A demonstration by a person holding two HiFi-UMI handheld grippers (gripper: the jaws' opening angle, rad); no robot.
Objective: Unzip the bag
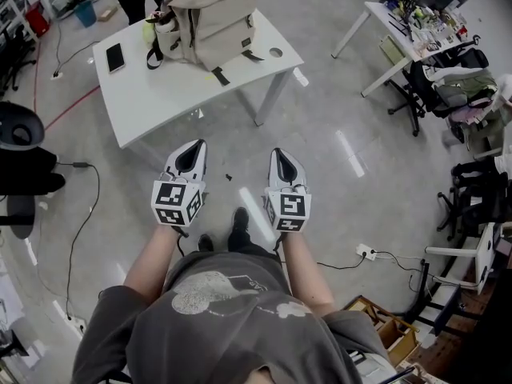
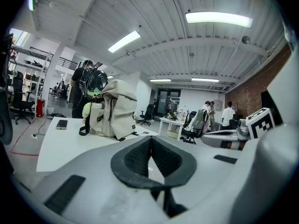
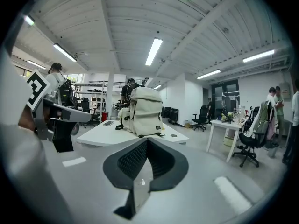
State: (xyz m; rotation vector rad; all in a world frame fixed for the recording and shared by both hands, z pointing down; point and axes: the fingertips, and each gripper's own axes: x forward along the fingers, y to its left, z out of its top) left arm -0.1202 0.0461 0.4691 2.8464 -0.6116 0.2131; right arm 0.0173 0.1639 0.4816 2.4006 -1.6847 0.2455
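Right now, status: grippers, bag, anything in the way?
Left gripper and right gripper both shut, empty. Beige fabric backpack upright on white rectangular table, untouched, grippers short of it. Black phone on table beside it, apart.

Left tongs and right tongs side by side, both closed, empty.

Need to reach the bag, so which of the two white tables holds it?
The nearer table, upper left in the head view: the beige backpack stands on it near a phone. The upper-right table carries only small clutter.
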